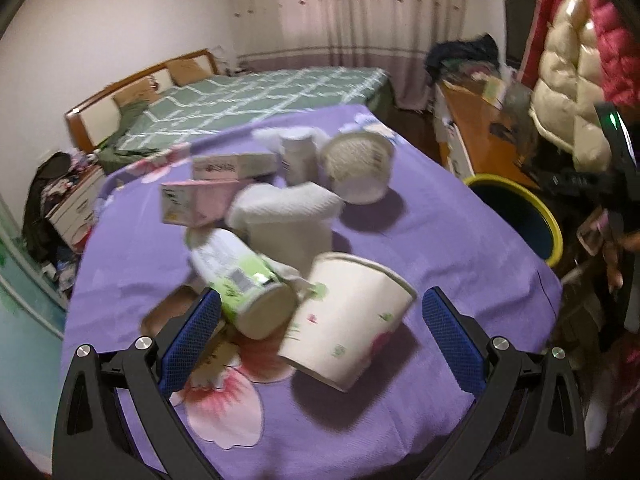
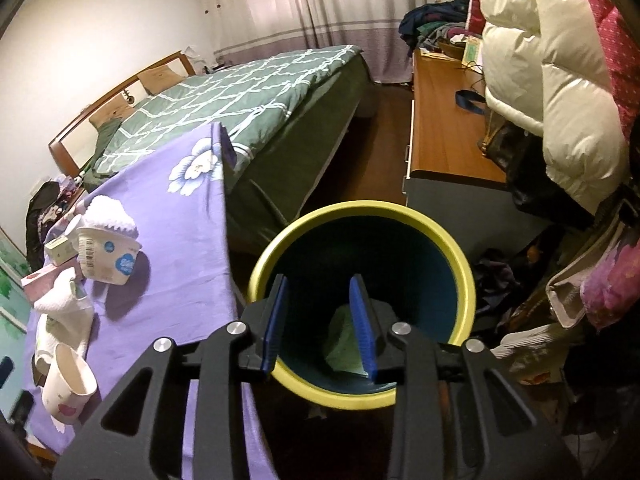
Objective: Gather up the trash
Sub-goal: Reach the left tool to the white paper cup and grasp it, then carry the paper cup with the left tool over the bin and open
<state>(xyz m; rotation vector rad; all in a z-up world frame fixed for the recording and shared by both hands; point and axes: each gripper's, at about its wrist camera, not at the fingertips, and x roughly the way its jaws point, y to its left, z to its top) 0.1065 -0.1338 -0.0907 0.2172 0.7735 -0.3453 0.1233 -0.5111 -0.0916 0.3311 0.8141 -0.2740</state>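
I am in a lived-in home bedroom. Its landmark is the bed with a green lattice quilt and a wooden headboard. Behind the bed hang long pale curtains. To the right of the bed stands a wooden dresser piled with clothes, with puffy coats hanging beside it.

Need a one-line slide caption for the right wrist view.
Right gripper, open and empty, poised over the yellow-rimmed bin beside the purple-covered table of cups and tissue trash.
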